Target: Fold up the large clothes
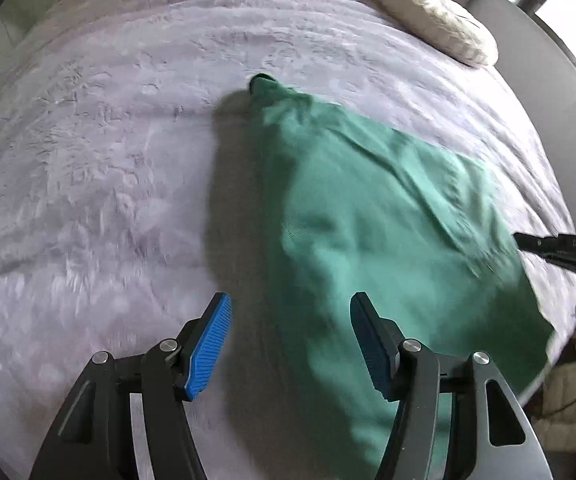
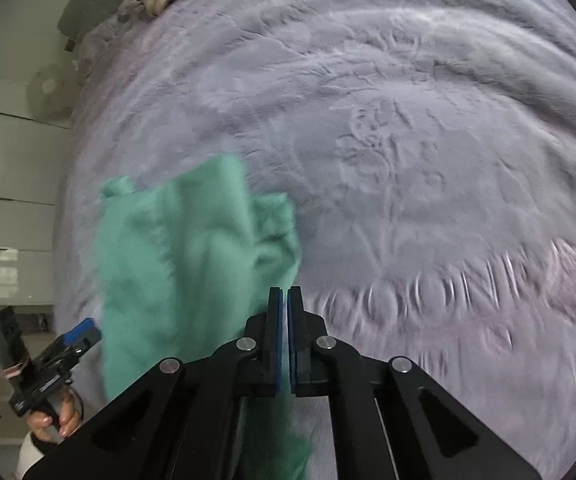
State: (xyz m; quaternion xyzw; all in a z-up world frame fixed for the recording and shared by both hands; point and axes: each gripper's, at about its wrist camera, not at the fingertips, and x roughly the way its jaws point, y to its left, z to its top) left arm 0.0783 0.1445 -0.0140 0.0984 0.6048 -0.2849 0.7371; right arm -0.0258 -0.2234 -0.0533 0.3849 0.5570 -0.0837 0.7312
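Heavy motion blur on the green garment (image 2: 192, 264) in the right wrist view, so no seams or sleeve detail readable, and its lower part hidden behind the right gripper (image 2: 287, 300). Can't tell if any cloth actually pinched between those pressed-together pads. Raised pattern on the lavender blanket (image 2: 428, 140) smeared to streaks near the bottom right. In the left wrist view, garment's near edge cut off at the frame bottom; beige pillow (image 1: 436, 20) clipped at the top.

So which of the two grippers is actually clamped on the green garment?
The right gripper: its blue pads are pressed together on the green garment. The left gripper hangs open above it, gripping nothing.
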